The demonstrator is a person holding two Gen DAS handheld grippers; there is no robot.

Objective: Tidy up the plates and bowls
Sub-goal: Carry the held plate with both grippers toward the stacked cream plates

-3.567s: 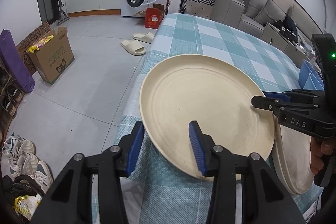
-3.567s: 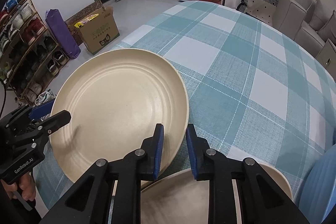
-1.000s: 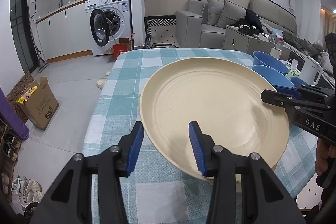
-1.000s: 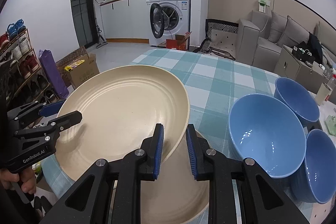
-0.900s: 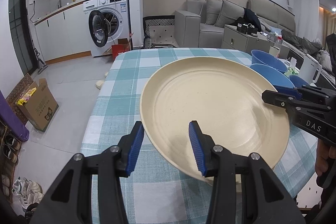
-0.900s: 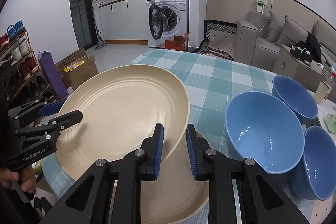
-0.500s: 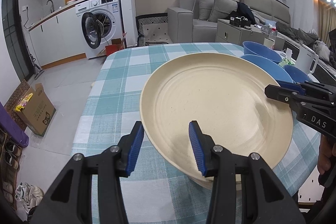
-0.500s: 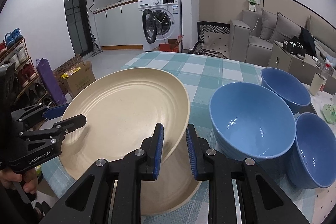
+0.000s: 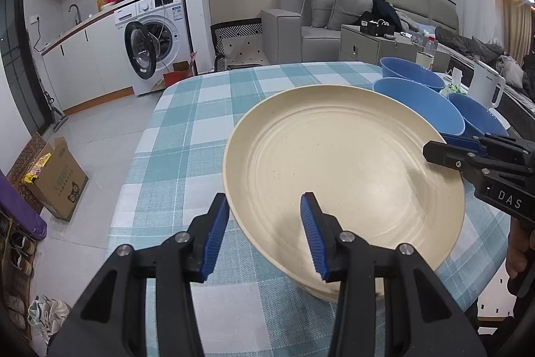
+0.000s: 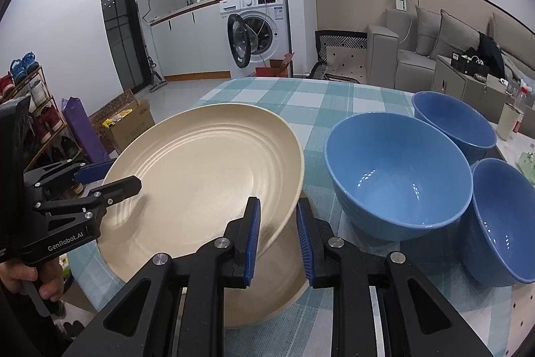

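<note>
I hold a large cream plate by its rim between both grippers, just above a second cream plate on the checked table. My left gripper is shut on the plate's near-left rim; it also shows in the right wrist view. My right gripper is shut on the opposite rim and shows in the left wrist view. Three blue bowls stand to the right of the plates.
The table with the teal checked cloth has its left edge near the plates. A white kettle stands behind the bowls. A cardboard box and a shoe rack are on the floor to the left.
Both grippers have carried the cream plate rightwards and away from the table's left edge, over the second plate. The blue bowls have come closer into view.
</note>
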